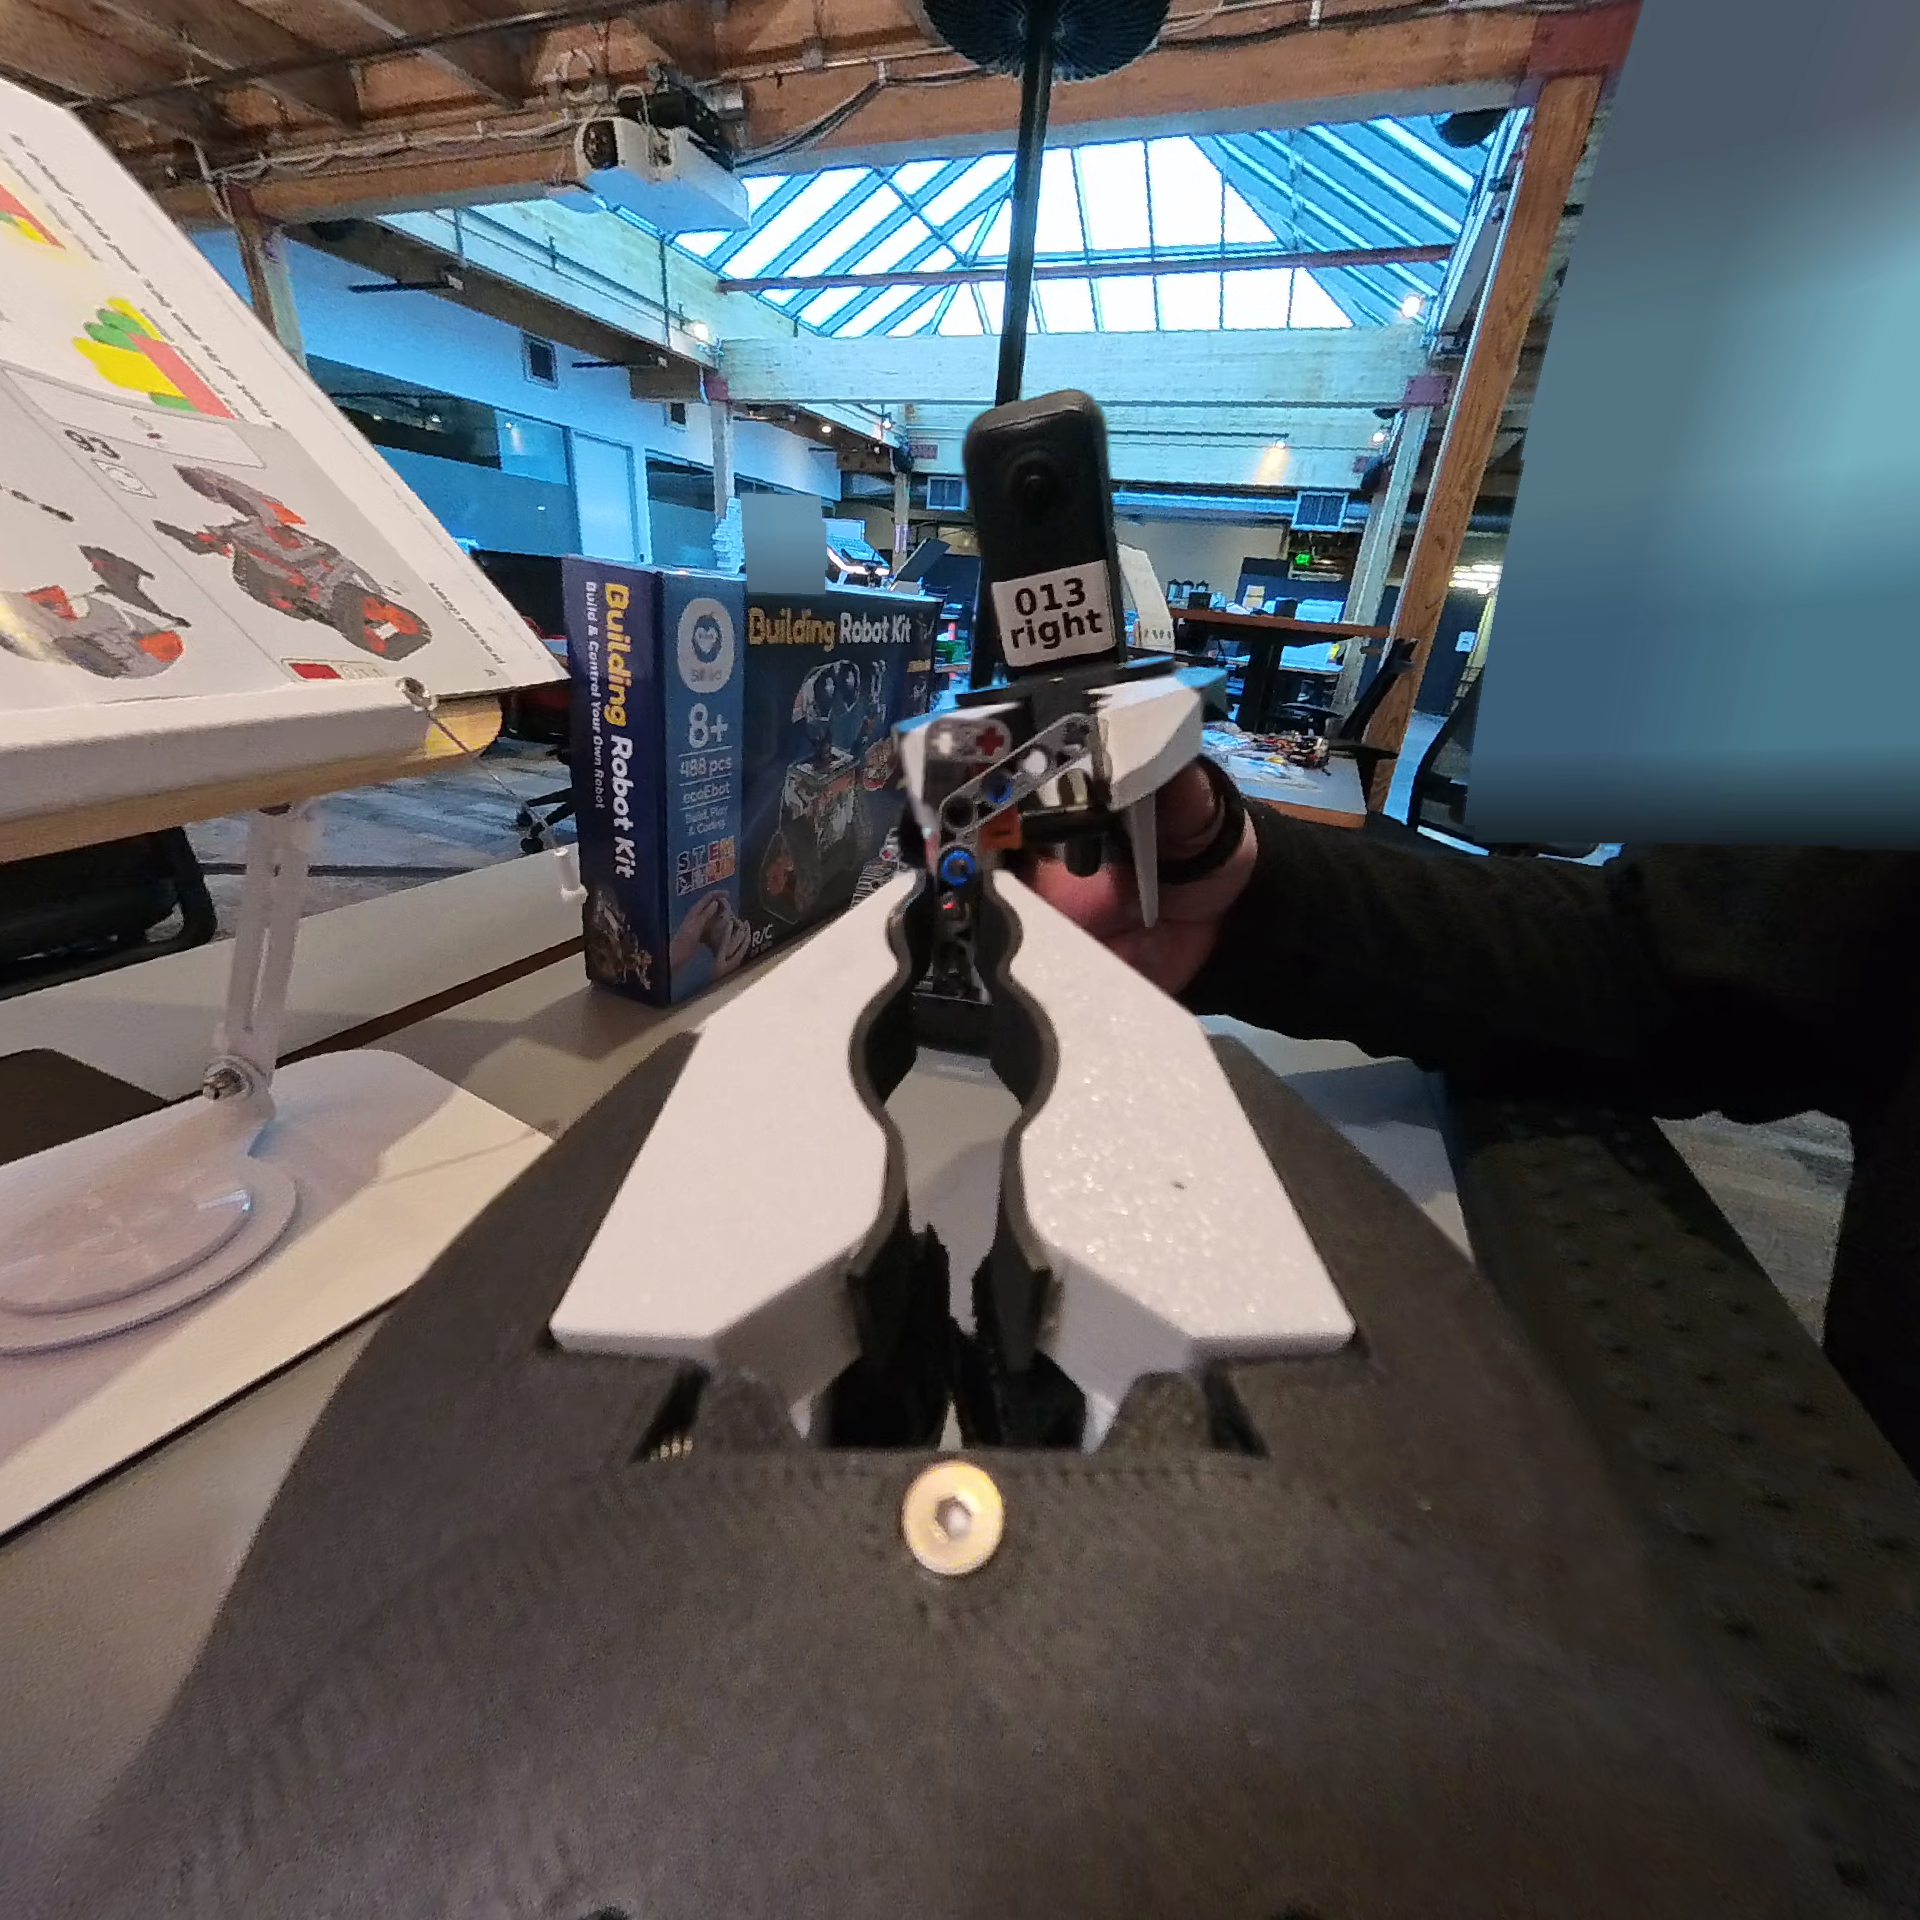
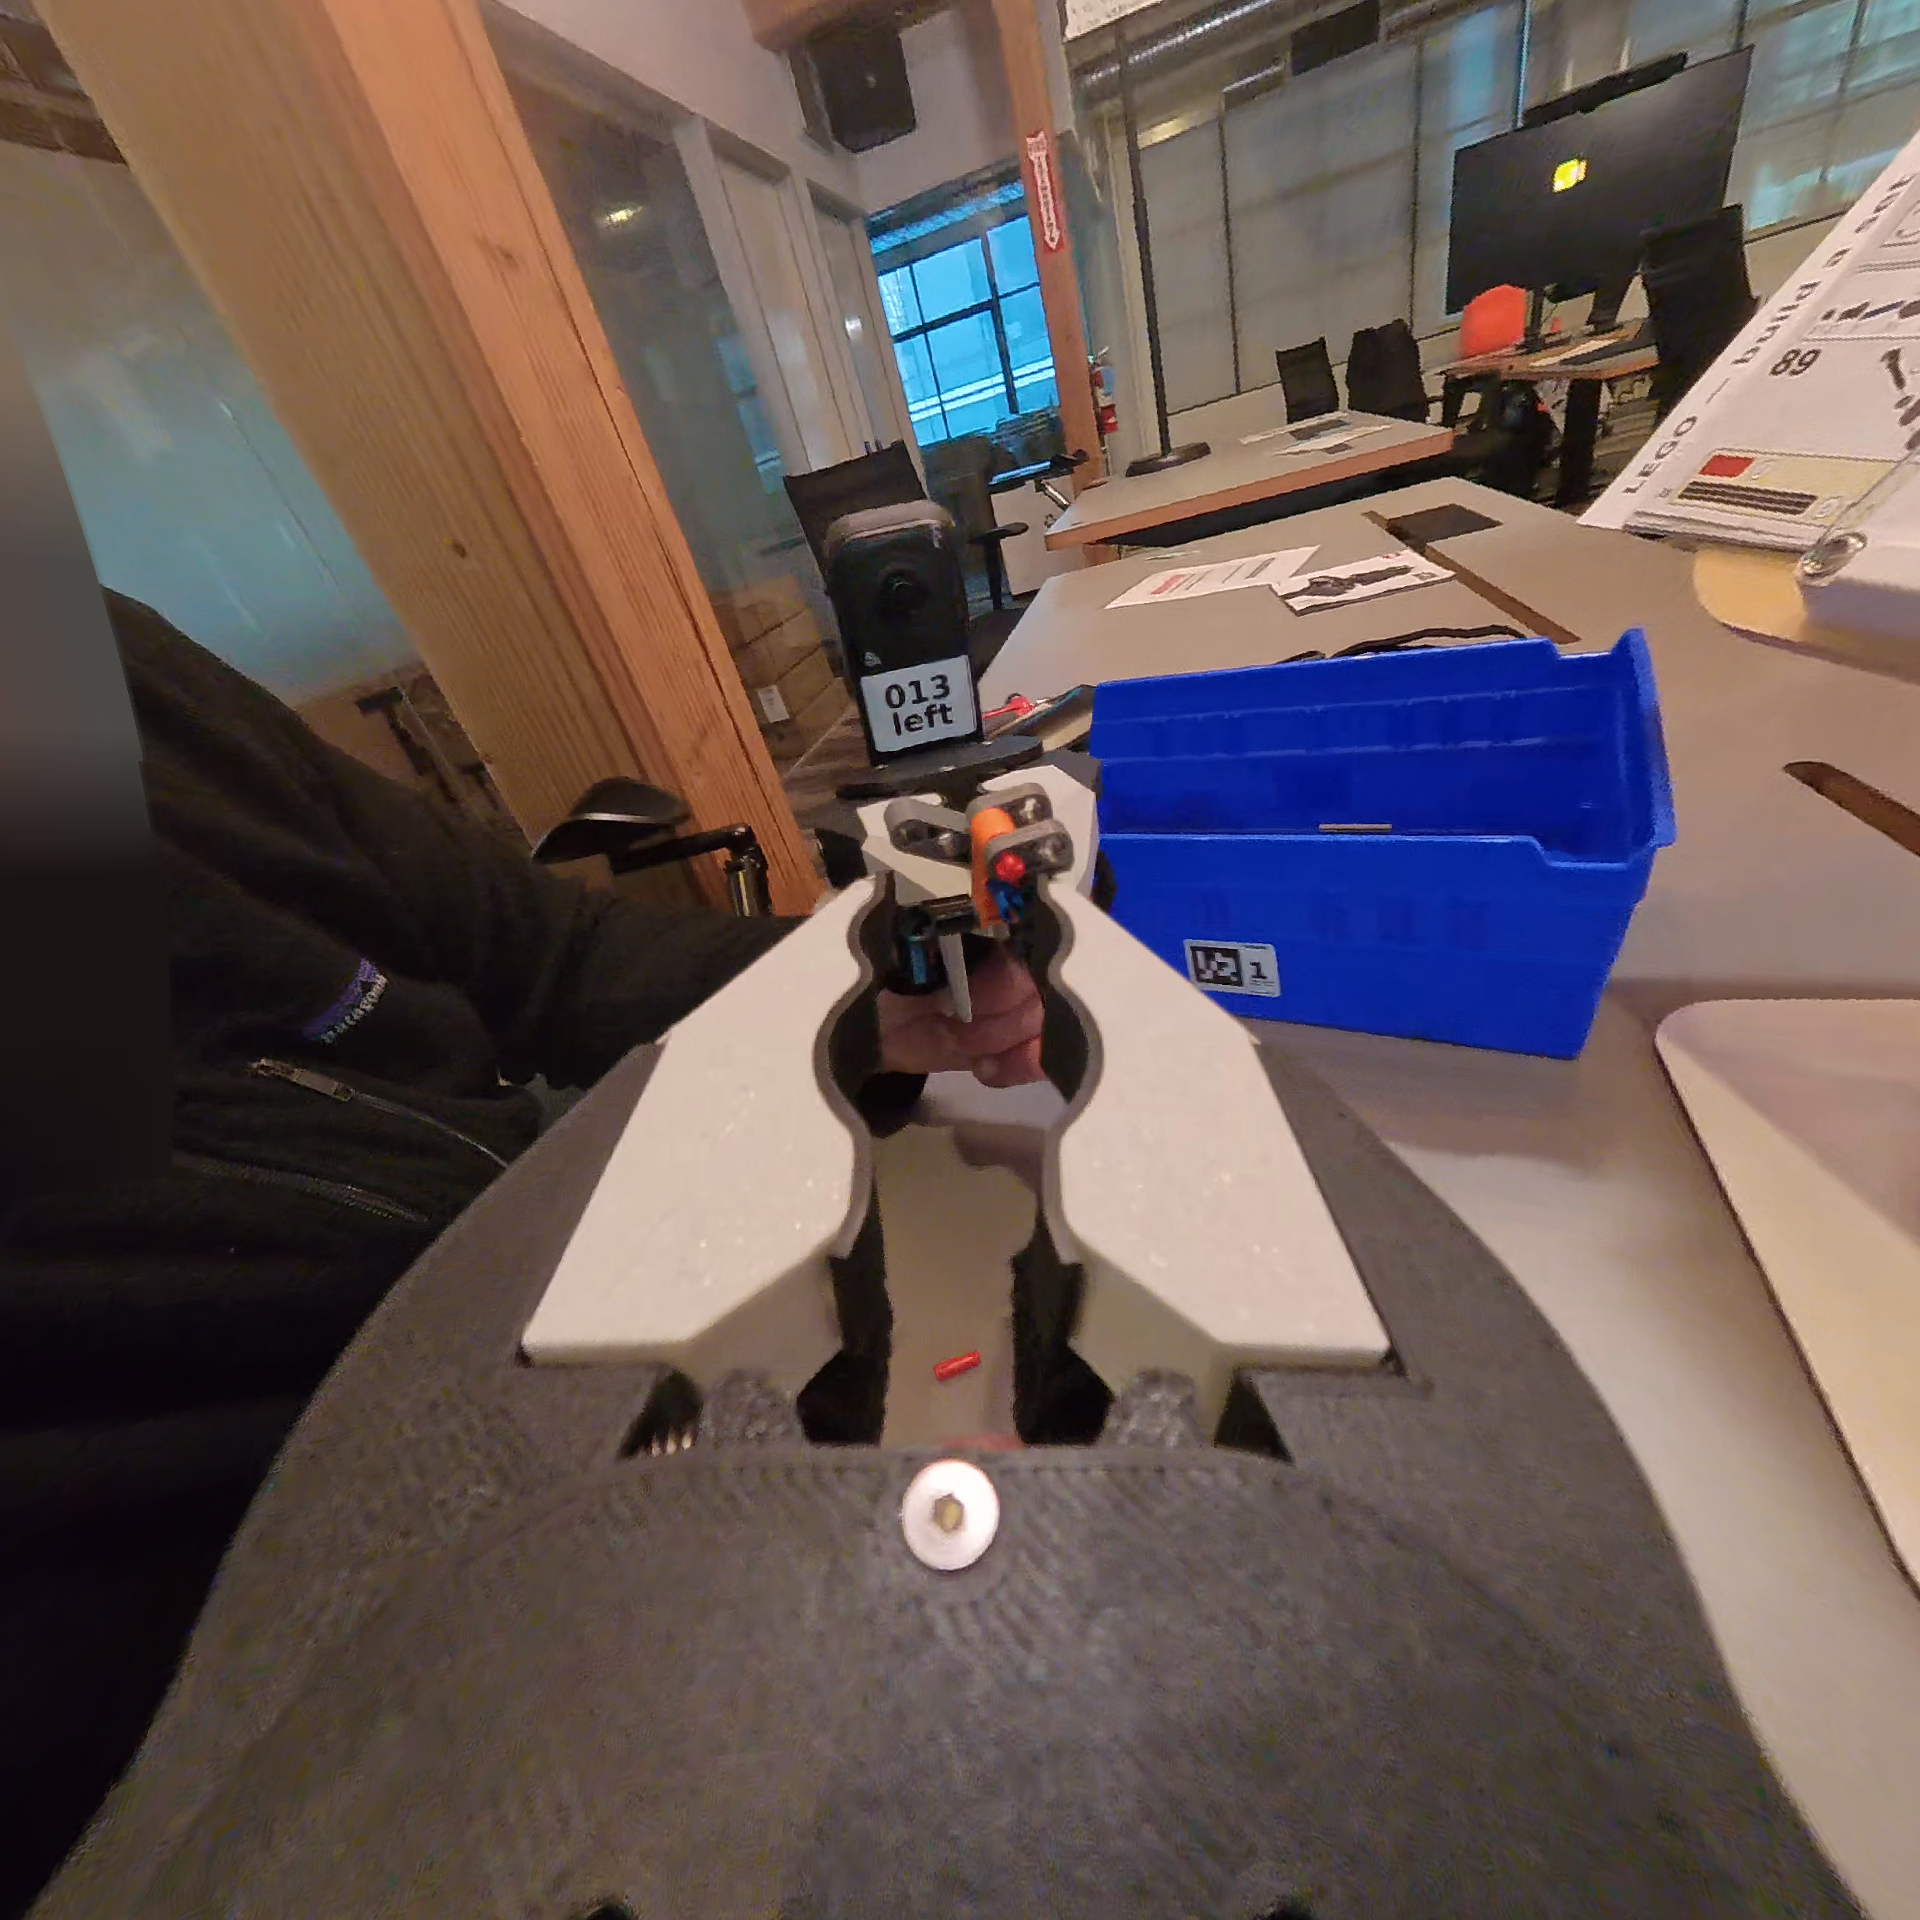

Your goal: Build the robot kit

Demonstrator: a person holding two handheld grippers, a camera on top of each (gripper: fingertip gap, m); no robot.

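Note:
A small brick assembly point(image 1: 982, 790) of grey beams with blue pins and an orange piece hangs in the air between the two grippers. My left gripper point(image 1: 956, 883) is shut on its lower black end. My right gripper point(image 2: 961, 904) is shut on the same assembly point(image 2: 997, 842) from the opposite side. The two grippers face each other tip to tip above the table. The right gripper point(image 1: 1023, 769) shows in the left wrist view with a hand behind it. The left gripper point(image 2: 977, 831) shows in the right wrist view. A small red pin point(image 2: 956, 1364) lies on the table under my right gripper.
An open instruction booklet point(image 1: 208, 468) rests on a white stand point(image 1: 156, 1226) at the left. A blue kit box point(image 1: 727, 790) stands behind the grippers. A blue plastic bin point(image 2: 1371, 831) sits on the grey table. A white mat point(image 2: 1818, 1195) lies at the right. A person's dark sleeve point(image 1: 1507, 956) reaches in.

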